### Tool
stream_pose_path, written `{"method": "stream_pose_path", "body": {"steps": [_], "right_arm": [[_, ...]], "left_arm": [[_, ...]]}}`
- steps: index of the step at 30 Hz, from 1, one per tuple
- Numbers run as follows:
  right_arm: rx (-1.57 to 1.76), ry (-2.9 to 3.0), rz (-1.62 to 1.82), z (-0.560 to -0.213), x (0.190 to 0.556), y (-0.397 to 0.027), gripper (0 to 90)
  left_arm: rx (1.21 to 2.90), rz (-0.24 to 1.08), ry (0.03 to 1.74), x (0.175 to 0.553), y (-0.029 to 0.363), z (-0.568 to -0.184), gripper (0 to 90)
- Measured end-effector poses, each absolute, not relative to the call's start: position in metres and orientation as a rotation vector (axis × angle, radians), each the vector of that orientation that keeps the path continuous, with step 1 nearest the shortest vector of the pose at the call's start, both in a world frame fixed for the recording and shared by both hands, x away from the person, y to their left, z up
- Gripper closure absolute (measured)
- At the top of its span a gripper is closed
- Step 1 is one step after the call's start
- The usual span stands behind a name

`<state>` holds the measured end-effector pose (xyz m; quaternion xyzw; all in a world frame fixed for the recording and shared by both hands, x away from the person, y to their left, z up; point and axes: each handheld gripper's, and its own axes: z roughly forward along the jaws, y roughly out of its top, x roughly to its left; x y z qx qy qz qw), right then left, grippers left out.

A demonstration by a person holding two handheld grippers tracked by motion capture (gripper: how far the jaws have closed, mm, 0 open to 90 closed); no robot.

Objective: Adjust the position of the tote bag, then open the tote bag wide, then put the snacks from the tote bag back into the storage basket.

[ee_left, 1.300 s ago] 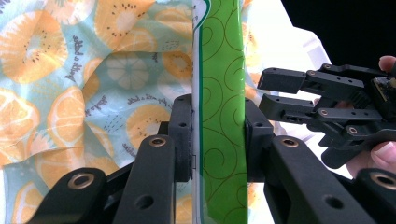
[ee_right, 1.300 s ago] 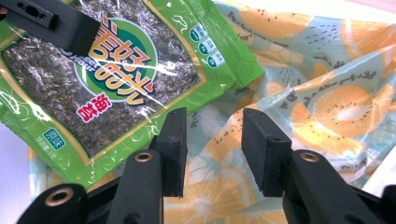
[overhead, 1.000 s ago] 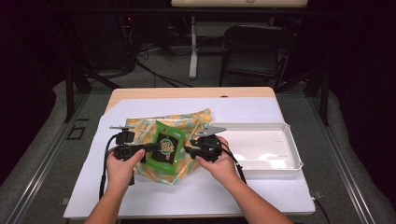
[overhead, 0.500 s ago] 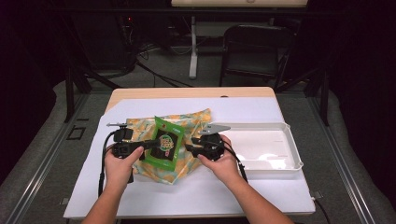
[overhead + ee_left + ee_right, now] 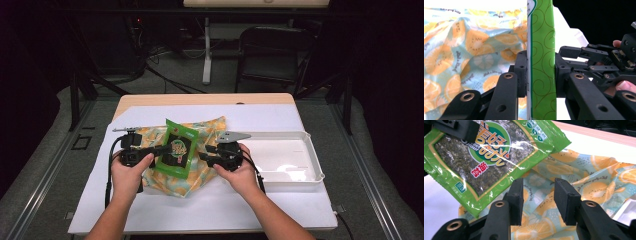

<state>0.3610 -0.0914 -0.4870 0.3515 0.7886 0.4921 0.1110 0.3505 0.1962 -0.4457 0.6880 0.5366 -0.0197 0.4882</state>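
Nearest the camera in the high view: two forearms coming up from the bottom edge, a left hand [image 5: 126, 172] and a right hand [image 5: 241, 172] each wrapped round a black tool over the white-covered worktop [image 5: 210, 207].

Left tongs [image 5: 541, 73]: clamped shut on the edge of the green snack packet [image 5: 542, 60], one jaw pressed to each face, packet seen edge-on and upright between them in the left gripper view. In the high view the same packet [image 5: 176, 148] held up off the cloth, tilted, printed face toward the camera.

Right tongs [image 5: 538, 200]: jaws apart with a clear gap, gripping nothing, just beside the packet's lower corner and not touching it; orange-slice cloth [image 5: 584, 182] visible through the gap.

Under and behind the packet: that patterned cloth [image 5: 200, 172] lying crumpled on the worktop between both hands.

Just right of the right hand: a white tray [image 5: 300, 172], shallow, rim against the cloth's far side.

Farther off: bare wooden strip of worktop, then dark floor, a chair [image 5: 275, 50] and a white stand post [image 5: 207, 47].
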Motion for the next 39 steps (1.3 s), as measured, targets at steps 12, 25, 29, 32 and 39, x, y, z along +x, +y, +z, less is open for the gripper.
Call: {"method": "stream_pose_path", "body": {"steps": [12, 25, 29, 32, 39], "right_arm": [[1.048, 2.282, 1.515, -0.475, 0.359, -0.104, 57.6], [1.093, 2.247, 1.580, -0.466, 0.355, -0.121, 53.5], [1.117, 2.227, 1.612, -0.464, 0.356, -0.128, 51.7], [1.144, 2.210, 1.636, -0.464, 0.356, -0.133, 50.9], [1.209, 2.175, 1.668, -0.463, 0.355, -0.145, 48.7]], "left_arm": [[1.682, -0.030, 1.256, 0.355, 0.182, -0.435, 71.4], [1.704, -0.025, 1.197, 0.362, 0.160, -0.426, 71.4], [1.710, -0.031, 1.165, 0.364, 0.153, -0.425, 71.4], [1.715, -0.034, 1.146, 0.365, 0.148, -0.424, 71.4], [1.726, -0.030, 1.085, 0.368, 0.134, -0.423, 71.4]]}}
